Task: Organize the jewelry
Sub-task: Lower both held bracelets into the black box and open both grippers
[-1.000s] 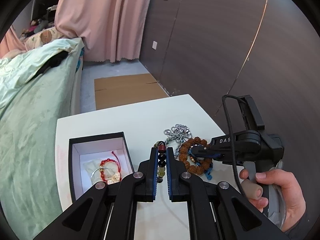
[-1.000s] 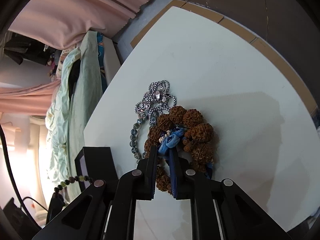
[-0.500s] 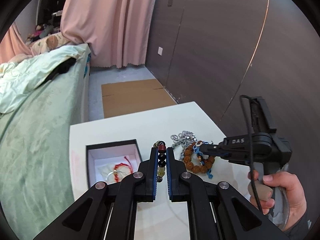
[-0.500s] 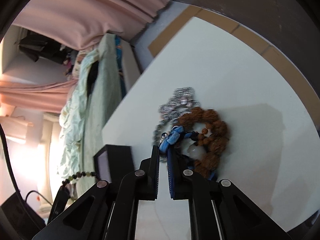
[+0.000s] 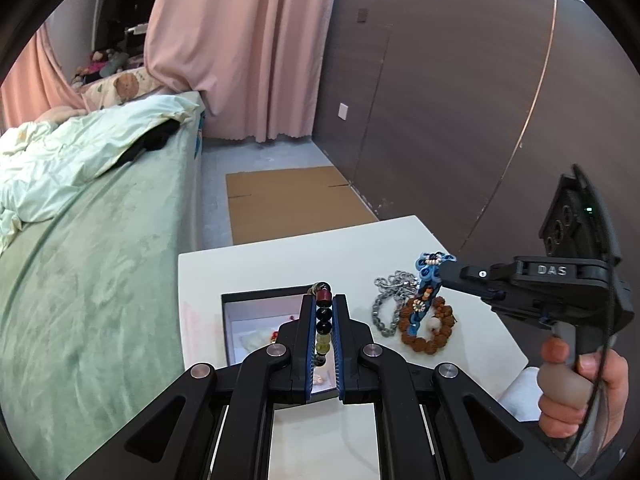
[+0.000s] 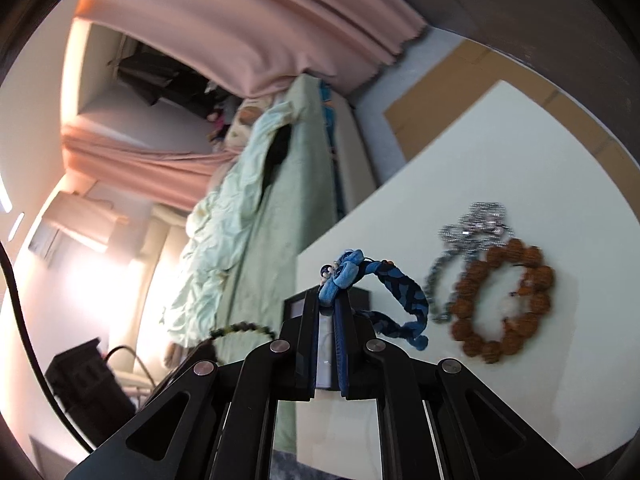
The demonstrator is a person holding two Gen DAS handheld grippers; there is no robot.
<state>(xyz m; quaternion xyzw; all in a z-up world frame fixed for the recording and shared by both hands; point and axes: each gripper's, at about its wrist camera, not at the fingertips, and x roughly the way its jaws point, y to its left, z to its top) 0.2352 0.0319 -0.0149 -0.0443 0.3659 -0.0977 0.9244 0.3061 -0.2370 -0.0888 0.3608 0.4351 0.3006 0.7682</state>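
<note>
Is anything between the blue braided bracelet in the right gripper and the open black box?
Yes: the left gripper, shut on a beaded bracelet, hangs over the black box, partly covering its opening from the blue braided bracelet.

A dark wood-panelled wall (image 5: 460,92) is seen running down the right, with a white socket plate (image 5: 343,111) set low on it, and pink curtains (image 5: 240,40) are hung from the ceiling to the grey floor (image 5: 280,152) in the far corner. A flattened sheet of cardboard (image 5: 292,204) is laid on that floor just beyond the white surface (image 5: 280,260). The left is filled by a bed (image 5: 80,280) covered in pale green, a rumpled quilt (image 5: 72,160) is heaped near its head, and warm light is thrown across the pale wall in the right wrist view.
</note>
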